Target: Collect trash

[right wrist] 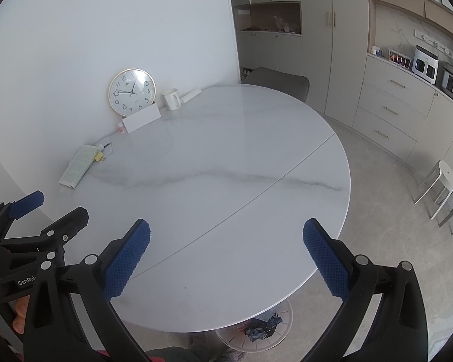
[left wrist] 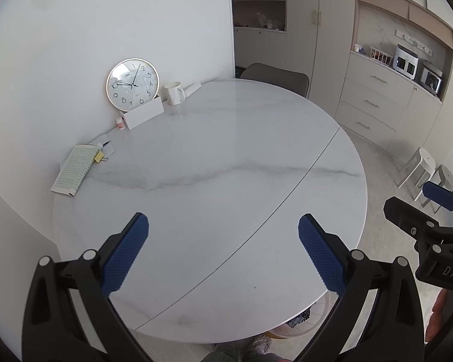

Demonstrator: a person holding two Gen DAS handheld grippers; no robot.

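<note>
A glossy, marble-look desk [left wrist: 214, 157] with grey veining reflects the light ahead of the left claw [left wrist: 223, 252], whose matt black plastic arms carry blue pads [left wrist: 126, 253] of rough, dimpled rubber. The right claw [right wrist: 226, 256] shows the same finish. Far ahead and to the left of both, a clock [left wrist: 133, 84] with a shiny metallic rim and glass face stands beside a glazed white mug [left wrist: 174, 93] and a paper booklet [left wrist: 74, 170].

Table [right wrist: 287, 157] hides most of the bin [right wrist: 256, 336] below.
</note>
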